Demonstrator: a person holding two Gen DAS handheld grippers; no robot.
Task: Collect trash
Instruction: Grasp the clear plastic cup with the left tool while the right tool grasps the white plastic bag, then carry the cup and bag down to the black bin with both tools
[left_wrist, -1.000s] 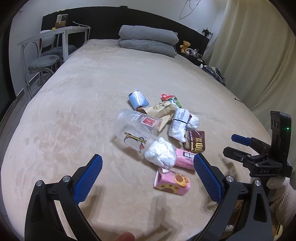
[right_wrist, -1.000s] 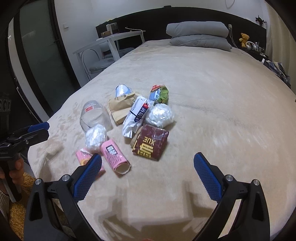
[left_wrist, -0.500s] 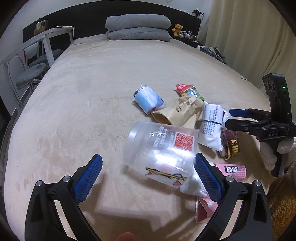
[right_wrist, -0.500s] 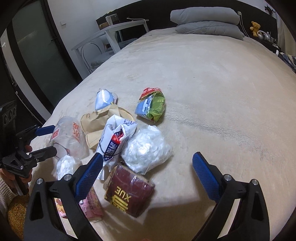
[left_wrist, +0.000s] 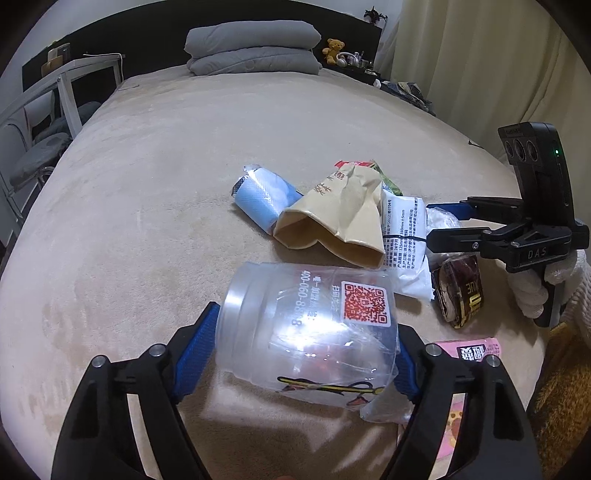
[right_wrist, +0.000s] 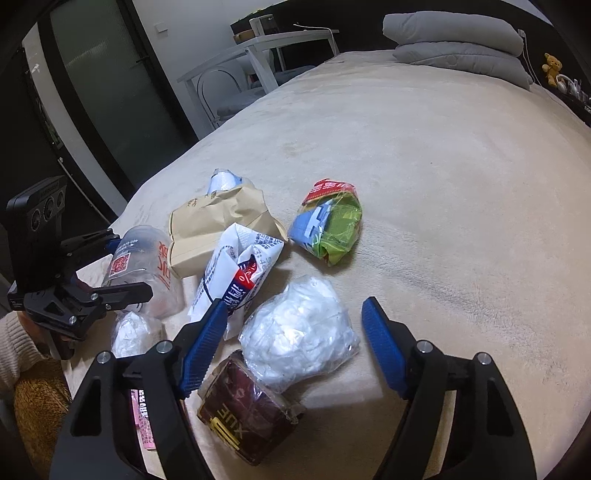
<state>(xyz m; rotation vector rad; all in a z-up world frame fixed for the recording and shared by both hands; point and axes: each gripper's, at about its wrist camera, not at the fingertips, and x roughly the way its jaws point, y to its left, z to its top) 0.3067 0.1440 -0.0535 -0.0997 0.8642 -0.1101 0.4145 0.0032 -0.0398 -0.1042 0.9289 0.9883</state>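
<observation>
A pile of trash lies on the beige bed (left_wrist: 147, 206). My left gripper (left_wrist: 306, 354) is open with its jaws on both sides of a clear plastic cup (left_wrist: 310, 332) lying on its side; the cup also shows in the right wrist view (right_wrist: 147, 266). My right gripper (right_wrist: 295, 343) is open around a white crumpled plastic bag (right_wrist: 299, 336). Nearby lie a brown paper bag (left_wrist: 336, 218), a white wrapper (right_wrist: 240, 266), a dark brown packet (right_wrist: 243, 417), a green-blue snack bag (right_wrist: 328, 225), a blue roll (left_wrist: 262, 199) and a pink carton (left_wrist: 476, 350).
Grey pillows (left_wrist: 255, 48) lie at the bed's head. A white desk and chairs (left_wrist: 48, 122) stand on the left side, curtains (left_wrist: 498, 74) on the right. A dark glass door (right_wrist: 103, 96) is beyond the bed's corner. A second small white wad (right_wrist: 133, 332) lies by the cup.
Both grippers moved forward and down into the pile. The left now brackets the clear cup; the right now brackets the white plastic bag. Both jaw gaps have narrowed somewhat.
</observation>
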